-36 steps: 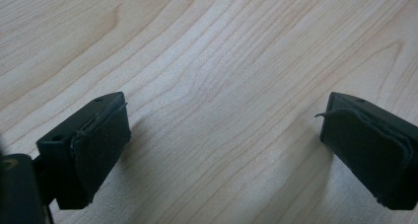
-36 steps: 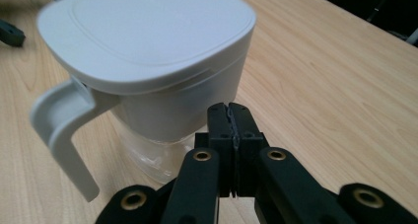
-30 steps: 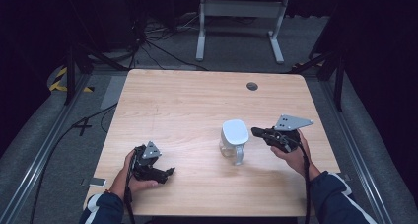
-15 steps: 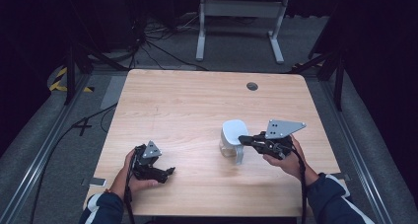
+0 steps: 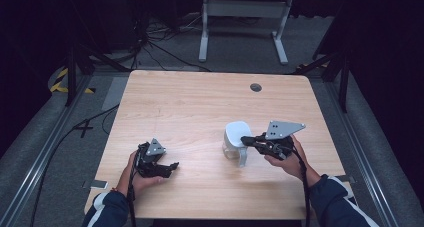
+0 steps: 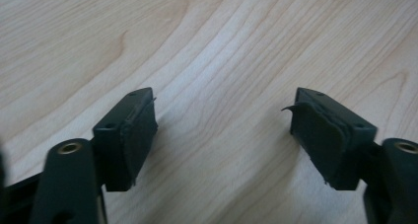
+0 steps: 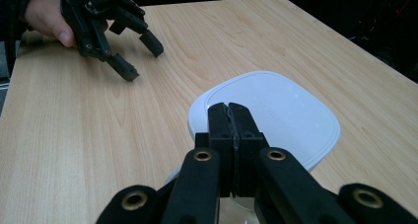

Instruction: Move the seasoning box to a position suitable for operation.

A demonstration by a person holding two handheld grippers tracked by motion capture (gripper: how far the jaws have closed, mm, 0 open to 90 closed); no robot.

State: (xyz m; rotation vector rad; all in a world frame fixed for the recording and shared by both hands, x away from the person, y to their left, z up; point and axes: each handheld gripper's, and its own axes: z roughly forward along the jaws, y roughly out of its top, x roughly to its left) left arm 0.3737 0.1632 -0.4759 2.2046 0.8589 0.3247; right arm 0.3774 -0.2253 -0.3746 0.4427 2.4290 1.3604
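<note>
While the left hand-held gripper [image 5: 159, 163] rests idle near the tabletop's [image 5: 200, 107] front edge, jaws spread wide over bare wood, the right hand-held gripper [image 5: 247, 140] reaches over a white lidded pitcher [image 5: 235, 137] right of centre, jaws pressed together, probably pinching its handle for lifting.

Pale wooden table [image 5: 200, 107] with wavy tan grain, white container [image 5: 236, 135] with a clear see-through base, black left gripper [image 5: 167, 168], black right gripper [image 5: 245, 140] topped by a grey plate, brass-coloured rivets on the jaws, navy sleeves with white stripes, grey floor with yellow-and-black striped tape.
</note>
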